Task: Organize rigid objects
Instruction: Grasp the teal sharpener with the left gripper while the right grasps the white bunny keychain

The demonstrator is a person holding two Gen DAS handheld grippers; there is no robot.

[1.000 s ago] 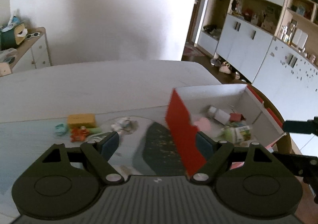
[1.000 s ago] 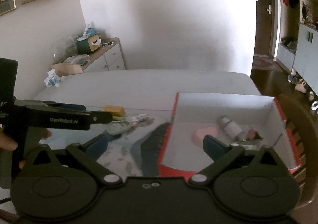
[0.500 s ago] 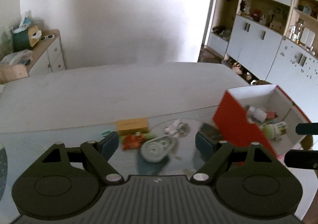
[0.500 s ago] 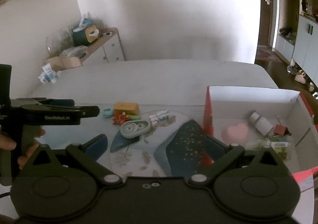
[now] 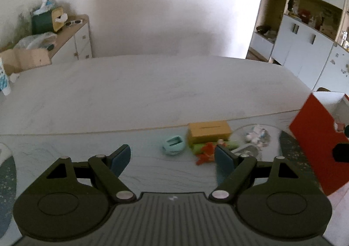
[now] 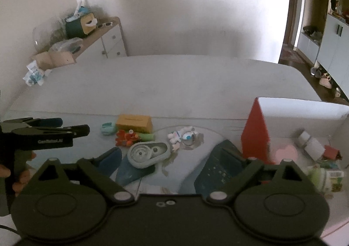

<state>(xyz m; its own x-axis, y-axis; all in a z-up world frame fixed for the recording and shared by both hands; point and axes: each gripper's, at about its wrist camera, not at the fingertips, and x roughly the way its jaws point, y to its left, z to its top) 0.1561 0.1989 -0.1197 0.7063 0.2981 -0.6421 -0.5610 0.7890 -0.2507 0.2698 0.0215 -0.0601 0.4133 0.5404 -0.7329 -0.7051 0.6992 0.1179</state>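
Observation:
Small items lie together on the patterned mat: a yellow box (image 5: 209, 131) (image 6: 134, 122), a teal piece (image 5: 173, 145) (image 6: 108, 127), an orange toy (image 5: 206, 152) (image 6: 125, 137), a green cylinder (image 6: 146, 136), a white astronaut figure (image 6: 182, 134) and a grey tape dispenser (image 6: 148, 154). My left gripper (image 5: 172, 158) (image 6: 74, 126) stands open just short of the teal piece and holds nothing. My right gripper (image 6: 168, 161) hovers over the tape dispenser. Its jaws are closing, with the dispenser lying between them and the pads not touching it.
A red box with white inner walls (image 6: 255, 134) (image 5: 316, 137) stands at the right and holds a pink heart (image 6: 286, 152), a white bottle (image 6: 309, 143) and other small things. A white table (image 5: 152, 89) stretches behind the mat. A cluttered sideboard (image 6: 104, 34) stands at the back left.
Both grippers have swung left and lower, away from the red box and toward the small items. The tape dispenser now lies between the right fingers, which stand slightly narrower.

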